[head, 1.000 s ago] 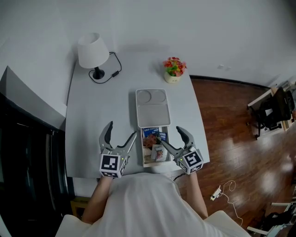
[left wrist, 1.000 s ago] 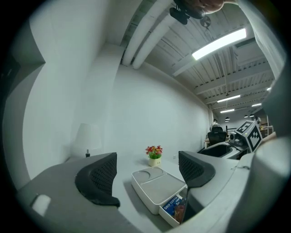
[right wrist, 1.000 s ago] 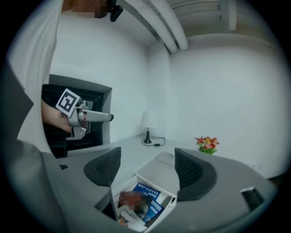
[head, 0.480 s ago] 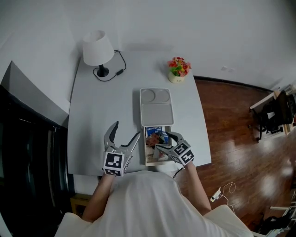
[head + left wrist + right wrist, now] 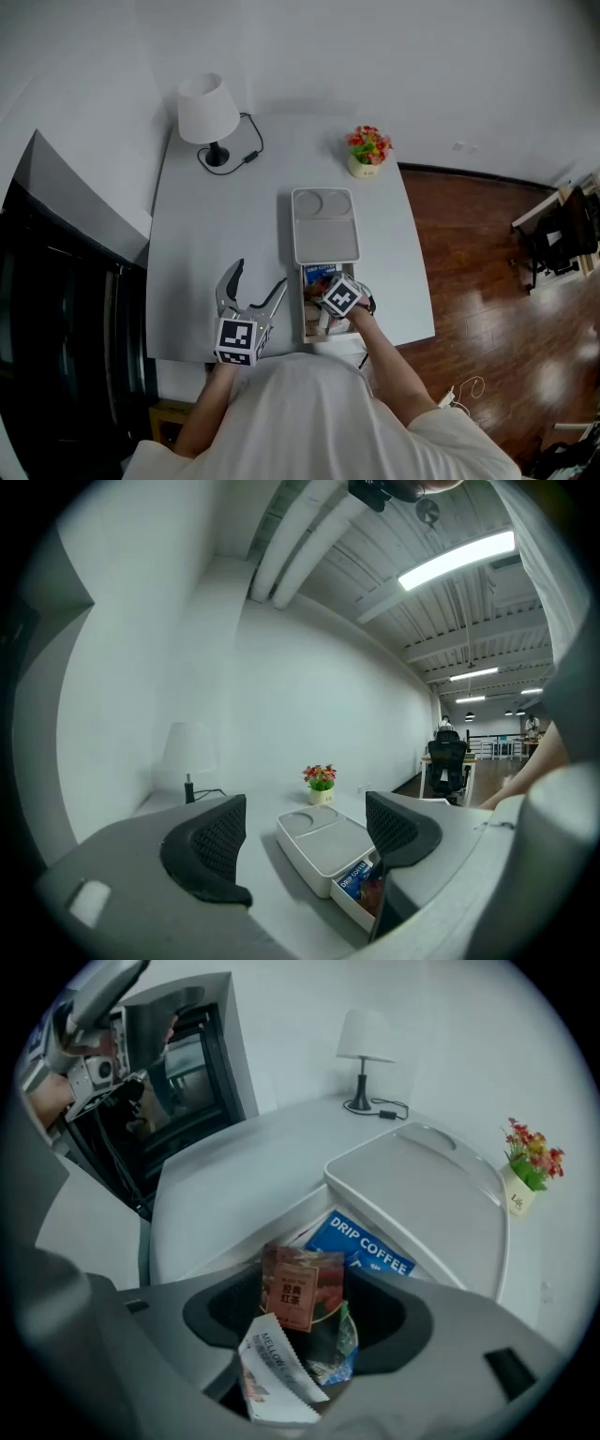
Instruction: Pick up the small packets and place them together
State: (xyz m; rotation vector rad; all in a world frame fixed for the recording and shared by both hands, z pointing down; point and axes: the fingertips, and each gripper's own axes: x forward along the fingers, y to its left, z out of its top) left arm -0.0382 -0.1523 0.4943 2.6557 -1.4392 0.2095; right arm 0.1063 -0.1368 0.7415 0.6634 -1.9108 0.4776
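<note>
A long white box (image 5: 307, 330) lies near the table's front edge, its lid (image 5: 324, 225) slid back. Its open end holds several small packets: a blue drip-coffee packet (image 5: 370, 1241), a brown-red packet (image 5: 302, 1288) and a white packet (image 5: 272, 1372). My right gripper (image 5: 330, 309) points down into that open end. Its jaws are closing, with the brown-red and white packets between them (image 5: 309, 1321) and a gap still showing at each side. My left gripper (image 5: 258, 277) rests over bare table left of the box, jaws apart and empty (image 5: 300, 827).
A white lamp (image 5: 208, 108) with a black cable stands at the table's back left. A small flower pot (image 5: 367, 150) is at the back right. A black cabinet (image 5: 66, 281) flanks the table on the left. Wooden floor (image 5: 487, 272) lies to the right.
My right gripper has swung left from beside the box to over its open end and tipped down onto the packets. The left gripper has hardly moved.
</note>
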